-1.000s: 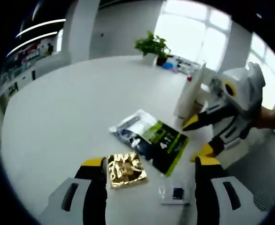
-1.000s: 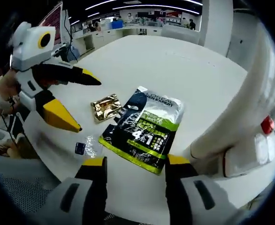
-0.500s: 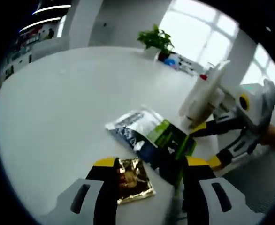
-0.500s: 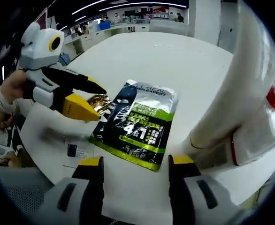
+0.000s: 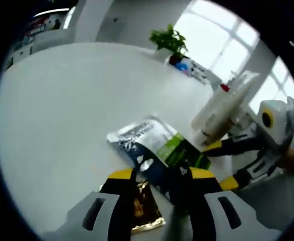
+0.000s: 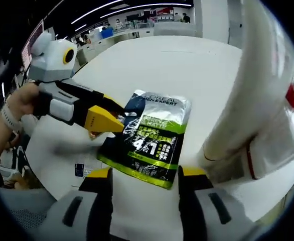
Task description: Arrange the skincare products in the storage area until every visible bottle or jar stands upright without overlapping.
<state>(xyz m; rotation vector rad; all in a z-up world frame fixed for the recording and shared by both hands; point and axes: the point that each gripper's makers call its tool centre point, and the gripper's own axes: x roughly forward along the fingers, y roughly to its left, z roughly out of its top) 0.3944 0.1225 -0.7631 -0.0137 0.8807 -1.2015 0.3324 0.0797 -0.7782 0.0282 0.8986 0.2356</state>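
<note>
A dark pouch with a green band [image 5: 157,150] [image 6: 149,135] lies flat on the white table [image 5: 61,100]. A gold sachet [image 5: 144,211] lies between the jaws of my left gripper [image 5: 161,175], which is open with a narrowed gap. In the right gripper view the left gripper [image 6: 118,116] covers most of that sachet at the pouch's left edge. A tall white tube [image 5: 222,108] [image 6: 252,100] stands leaning to the right of the pouch. My right gripper [image 6: 145,174] [image 5: 221,164] is open at the pouch's near edge, holding nothing.
A small clear sachet with a blue square [image 6: 84,169] lies near the table edge by the left gripper. A potted plant [image 5: 169,42] stands at the table's far side. A person's hand [image 6: 16,108] holds the left gripper. Beyond the pouch is bare tabletop [image 6: 187,65].
My left gripper has come down over the gold sachet and its jaws have narrowed. The right gripper has stayed at the pouch's near edge.
</note>
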